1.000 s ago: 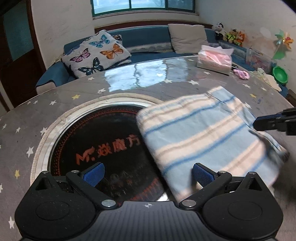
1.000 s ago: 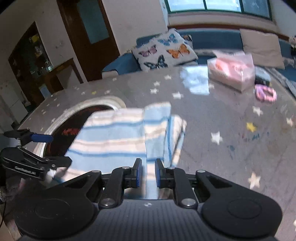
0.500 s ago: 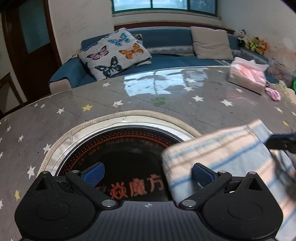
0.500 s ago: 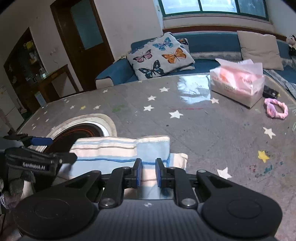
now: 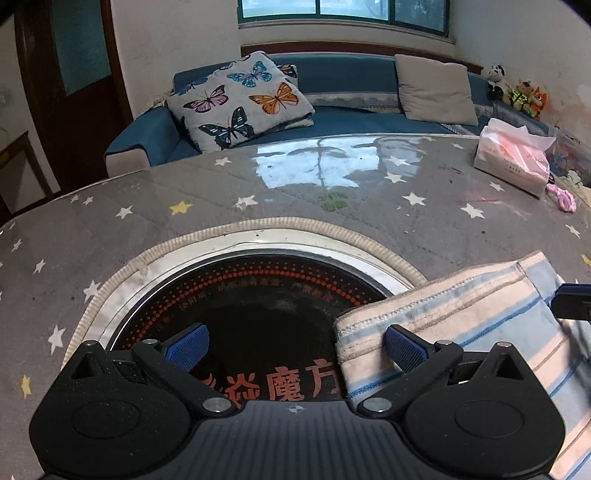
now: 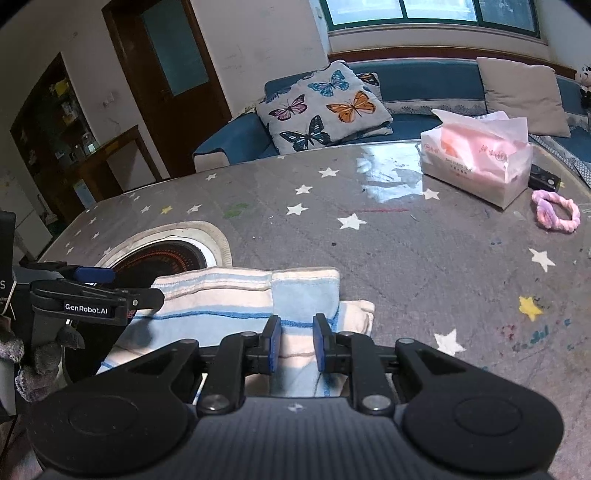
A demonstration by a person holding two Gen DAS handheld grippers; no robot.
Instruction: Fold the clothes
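The right gripper [image 6: 296, 341], its blue-padded fingers drawn close together, pinches a fold of a striped cloth [image 6: 236, 306] at the near edge of a grey, star-printed table [image 6: 406, 258]. The cloth, banded in pale blue, cream and darker blue lines, lies folded in layers directly ahead of these fingers and runs off to their left, where one corner overlaps a round, dark cooktop [image 6: 166, 254] set into the tabletop.

The left gripper [image 5: 295, 345] is spread wide, nothing between its pads; its left finger hangs over the black glass of the cooktop [image 5: 258, 314], while its right finger sits over the hemmed edge of the cloth [image 5: 461, 317]. Seen from the right wrist, the left gripper [image 6: 122, 286] reaches in from the left side, its fingers above the cloth's left end, held by a hand in a grey glove [image 6: 33, 369].

Farther ahead and to the right of the right gripper stand a pink tissue pack [image 6: 476, 158] and a pink hair tie [image 6: 556, 212], well apart from the cloth. Beyond the table's far edge, a butterfly-print cushion [image 5: 240, 99] rests on a blue sofa [image 5: 351, 77] under a window [image 5: 343, 9].
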